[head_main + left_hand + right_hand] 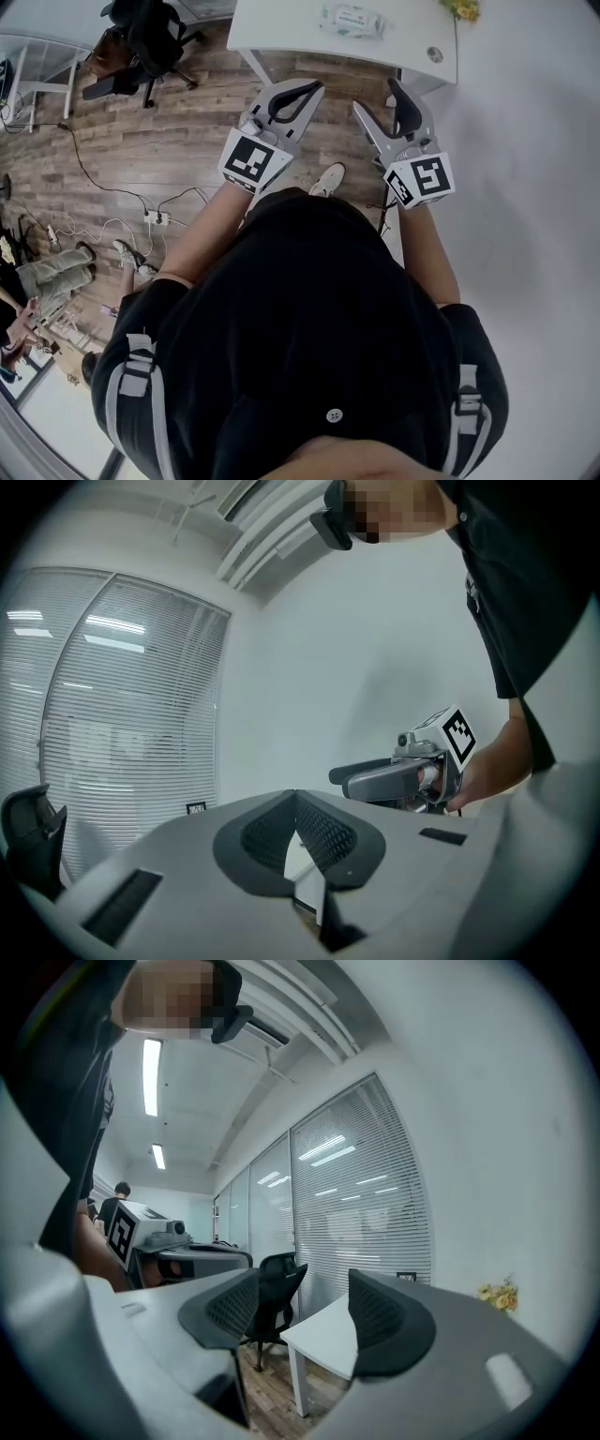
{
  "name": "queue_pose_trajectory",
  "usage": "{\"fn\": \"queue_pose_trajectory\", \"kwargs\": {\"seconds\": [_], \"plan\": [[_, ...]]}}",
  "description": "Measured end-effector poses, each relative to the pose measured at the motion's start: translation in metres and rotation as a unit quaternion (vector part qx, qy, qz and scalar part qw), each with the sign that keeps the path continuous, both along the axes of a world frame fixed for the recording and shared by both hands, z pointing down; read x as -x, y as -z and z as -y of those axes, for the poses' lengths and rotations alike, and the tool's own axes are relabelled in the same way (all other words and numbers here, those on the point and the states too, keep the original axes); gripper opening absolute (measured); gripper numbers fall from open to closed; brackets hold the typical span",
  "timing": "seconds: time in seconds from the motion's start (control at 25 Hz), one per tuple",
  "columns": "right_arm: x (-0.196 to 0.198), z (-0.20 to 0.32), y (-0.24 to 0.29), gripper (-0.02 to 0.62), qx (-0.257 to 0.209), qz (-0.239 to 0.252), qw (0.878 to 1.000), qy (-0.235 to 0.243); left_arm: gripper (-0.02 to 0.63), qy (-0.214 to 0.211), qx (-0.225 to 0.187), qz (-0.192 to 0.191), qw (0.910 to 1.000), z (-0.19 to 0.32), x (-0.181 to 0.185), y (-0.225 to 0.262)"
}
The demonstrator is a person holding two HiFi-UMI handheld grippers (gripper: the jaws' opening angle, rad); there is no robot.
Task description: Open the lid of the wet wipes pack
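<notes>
Wet wipes pack [352,19] | on worktop [281,28], well ahead of both | left hand-held gripper [295,797] closed, empty | right hand-held gripper [302,1305] open, empty | I judge it light, soft and slippery: pin the body, lift the lid's edge.

**Our tally of the room**

We counted two grippers, the left gripper [317,87] and the right gripper [375,96], and two marker cubes [251,159] [422,180], one on each. We found one wet wipes pack [353,19] on the one white table [281,28] that bore it. We also counted one black office chair [150,37], one power strip [156,218] and one bunch of yellow flowers [462,7].
</notes>
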State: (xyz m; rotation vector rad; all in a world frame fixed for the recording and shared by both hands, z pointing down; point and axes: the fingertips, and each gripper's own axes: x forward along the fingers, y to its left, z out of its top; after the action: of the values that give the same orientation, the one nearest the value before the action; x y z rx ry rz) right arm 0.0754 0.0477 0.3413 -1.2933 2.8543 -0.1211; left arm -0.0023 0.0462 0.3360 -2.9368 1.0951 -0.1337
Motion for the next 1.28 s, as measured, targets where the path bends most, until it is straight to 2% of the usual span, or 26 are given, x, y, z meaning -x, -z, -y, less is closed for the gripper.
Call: {"fn": "queue_pose_trajectory", "kwargs": {"seconds": [0.4,0.68,0.92,1.28], "plan": [[-0.045,0.032,0.0,0.296,0.002,0.009,1.0,0.001,0.008,0.011,0.005,0.012,0.9998,0.027,-0.039,-0.004],[-0.055,0.064,-0.007,0.296,0.005,0.009,1.0,-0.002,0.009,0.012,0.01,0.013,0.9998,0.06,-0.052,-0.012],[-0.058,0.106,-0.013,0.296,0.005,-0.003,1.0,-0.007,0.009,0.004,0.002,0.009,0.9999,0.105,-0.058,-0.017],[-0.061,0.19,-0.038,0.296,0.031,-0.028,0.999,-0.017,0.008,-0.005,0.022,0.013,0.9997,0.191,-0.058,-0.038]]}}
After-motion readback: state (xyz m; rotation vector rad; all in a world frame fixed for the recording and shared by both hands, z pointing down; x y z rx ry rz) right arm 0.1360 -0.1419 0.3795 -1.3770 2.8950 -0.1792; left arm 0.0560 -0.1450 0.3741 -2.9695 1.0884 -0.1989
